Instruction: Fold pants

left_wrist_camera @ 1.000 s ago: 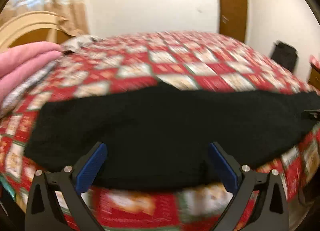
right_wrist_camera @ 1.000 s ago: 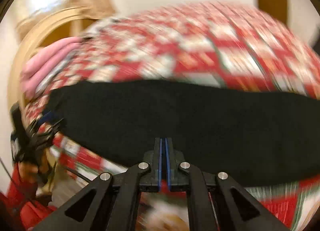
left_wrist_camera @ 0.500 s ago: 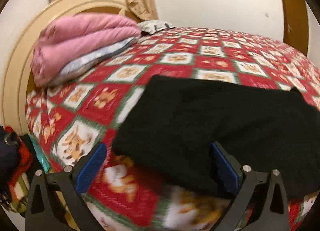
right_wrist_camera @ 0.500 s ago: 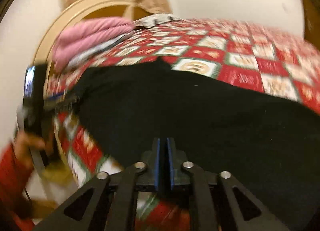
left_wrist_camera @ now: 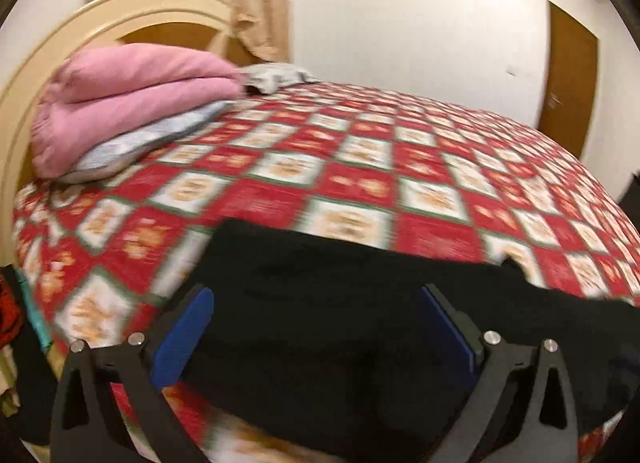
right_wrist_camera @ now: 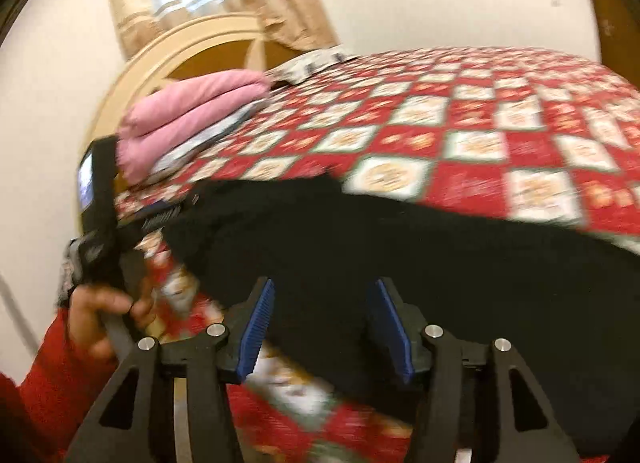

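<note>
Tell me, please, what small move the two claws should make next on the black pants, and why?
Probably close each claw on the near edge of the black pants. The left claw and the right claw are both open, with the fabric edge between their blue pads, and the pants lie flat on the patterned bedspread.

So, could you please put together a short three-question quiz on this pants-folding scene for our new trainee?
1. True or false: the right gripper is shut on the black pants.
2. What lies on the patterned bedspread near the headboard? A) pink folded blanket B) a laptop C) a basket
3. Fill in: the left gripper has its fingers spread ____.

Key: 1 false, it is open. 2 A. 3 open.
</note>
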The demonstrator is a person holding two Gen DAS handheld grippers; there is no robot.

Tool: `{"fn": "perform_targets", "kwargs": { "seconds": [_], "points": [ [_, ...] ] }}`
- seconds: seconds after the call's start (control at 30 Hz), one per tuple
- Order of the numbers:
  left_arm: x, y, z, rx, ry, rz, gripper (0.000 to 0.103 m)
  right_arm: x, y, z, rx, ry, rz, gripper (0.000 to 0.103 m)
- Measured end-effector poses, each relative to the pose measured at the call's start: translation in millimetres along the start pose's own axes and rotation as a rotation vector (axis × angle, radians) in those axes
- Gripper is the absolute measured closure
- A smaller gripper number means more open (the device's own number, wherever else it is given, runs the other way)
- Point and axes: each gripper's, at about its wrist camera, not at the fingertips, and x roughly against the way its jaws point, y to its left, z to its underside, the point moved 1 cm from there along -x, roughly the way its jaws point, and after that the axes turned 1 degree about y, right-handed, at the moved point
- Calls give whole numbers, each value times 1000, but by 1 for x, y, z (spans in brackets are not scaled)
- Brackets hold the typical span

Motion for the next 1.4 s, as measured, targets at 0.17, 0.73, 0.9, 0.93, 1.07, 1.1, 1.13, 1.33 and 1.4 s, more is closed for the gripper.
{"fn": "perform_targets", "kwargs": {
  "seconds": [0.17, 0.73, 0.9, 0.93, 1.07, 1.1, 1.13, 1.33, 1.4],
  "points": [
    [-3, -54, 20, -62, 51, 115, 0, 64, -77, -11, -79, -95, 278, 48],
    [25, -115, 36, -193, 80, 180, 0, 194, -185, 43, -62, -33, 887, 45],
    [34, -154, 52, -284, 84, 254, 0, 209, -249, 65, -216, 84, 961, 44],
    [32, -160, 58, -298, 105, 264, 0, 216, -248, 70, -223, 52, 922, 44],
    [33, -170, 79, -325, 117, 261, 0, 250, -231, 84, -229, 18, 946, 43],
    [33, -170, 79, -328, 117, 258, 0, 259, -230, 87, -263, -21, 952, 43],
    [33, -170, 79, -325, 123, 258, 0, 276, -233, 91, -335, -92, 943, 43],
    [35, -162, 76, -282, 148, 260, 0, 321, -273, 109, -614, -287, 842, 43],
    [34, -163, 78, -289, 144, 253, 0, 322, -282, 116, -664, -320, 799, 43]
  ]
}}
